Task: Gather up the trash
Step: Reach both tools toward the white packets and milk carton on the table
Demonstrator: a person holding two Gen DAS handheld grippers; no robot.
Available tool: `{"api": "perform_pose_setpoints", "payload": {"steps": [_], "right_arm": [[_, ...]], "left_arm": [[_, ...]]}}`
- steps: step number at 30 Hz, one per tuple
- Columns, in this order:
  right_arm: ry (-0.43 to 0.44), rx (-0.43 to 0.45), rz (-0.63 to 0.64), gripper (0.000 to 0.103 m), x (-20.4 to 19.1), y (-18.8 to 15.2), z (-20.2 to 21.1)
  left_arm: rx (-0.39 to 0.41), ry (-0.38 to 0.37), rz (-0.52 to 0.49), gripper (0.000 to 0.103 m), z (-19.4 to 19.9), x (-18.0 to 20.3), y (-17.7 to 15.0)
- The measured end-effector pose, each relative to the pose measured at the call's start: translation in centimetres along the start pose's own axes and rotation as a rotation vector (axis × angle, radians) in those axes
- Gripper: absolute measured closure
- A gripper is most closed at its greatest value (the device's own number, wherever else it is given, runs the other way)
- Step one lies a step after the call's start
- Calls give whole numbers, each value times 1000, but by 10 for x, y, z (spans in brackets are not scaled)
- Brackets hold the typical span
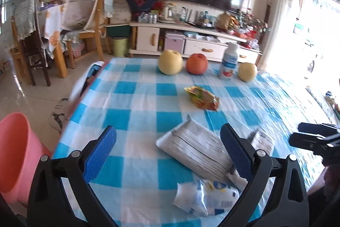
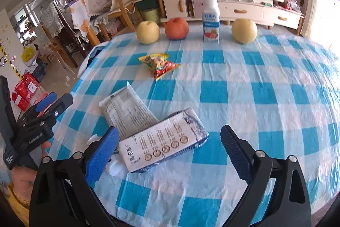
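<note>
Trash lies on a blue-checked tablecloth (image 1: 127,99). A flat grey printed packet (image 1: 197,150) sits just ahead of my open left gripper (image 1: 167,150), toward its right finger. Below it lies a crumpled white-and-blue wrapper (image 1: 204,197). A yellow-red snack wrapper (image 1: 201,98) rests farther out. My open right gripper (image 2: 170,152) hovers over a flattened blue-and-white carton (image 2: 163,144), which overlaps the grey packet (image 2: 127,112); nothing is held. The snack wrapper (image 2: 158,64) is beyond. The left gripper (image 2: 56,100) shows at the table's left edge, the right gripper (image 1: 299,133) at the far right.
A pink bin (image 1: 14,152) stands on the floor left of the table. Two yellow pears (image 2: 148,32) (image 2: 244,30), a red apple (image 2: 176,28) and a milk bottle (image 2: 210,20) line the table's far edge. Wooden chairs (image 1: 91,20) and a TV cabinet (image 1: 191,39) stand behind.
</note>
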State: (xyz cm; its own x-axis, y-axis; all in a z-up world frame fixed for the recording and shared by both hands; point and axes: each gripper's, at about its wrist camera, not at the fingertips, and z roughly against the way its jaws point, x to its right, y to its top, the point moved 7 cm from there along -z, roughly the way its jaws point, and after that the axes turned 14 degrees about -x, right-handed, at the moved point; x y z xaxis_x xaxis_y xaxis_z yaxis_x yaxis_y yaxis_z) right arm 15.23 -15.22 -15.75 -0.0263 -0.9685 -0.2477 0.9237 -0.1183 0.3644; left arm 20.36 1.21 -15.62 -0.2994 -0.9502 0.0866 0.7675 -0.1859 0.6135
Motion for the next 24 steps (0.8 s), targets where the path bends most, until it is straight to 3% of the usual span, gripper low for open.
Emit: {"api": "perform_pose_setpoints", "payload": {"steps": [5, 7, 10, 17, 24], "right_arm": [[88, -90, -89, 8, 9, -13, -20], [120, -131, -132, 8, 12, -16, -27], [169, -163, -176, 8, 12, -19, -37], [186, -201, -178, 8, 0, -17, -55], [167, -195, -172, 8, -8, -6, -66]], "left_arm": [[-76, -135, -71, 4, 8, 25, -42], [-131, -156, -105, 4, 4, 35, -59], [-177, -136, -142, 4, -4, 41, -70], [-290, -139, -130, 4, -33, 42, -81], [-342, -138, -156, 4, -48, 49, -87]]}}
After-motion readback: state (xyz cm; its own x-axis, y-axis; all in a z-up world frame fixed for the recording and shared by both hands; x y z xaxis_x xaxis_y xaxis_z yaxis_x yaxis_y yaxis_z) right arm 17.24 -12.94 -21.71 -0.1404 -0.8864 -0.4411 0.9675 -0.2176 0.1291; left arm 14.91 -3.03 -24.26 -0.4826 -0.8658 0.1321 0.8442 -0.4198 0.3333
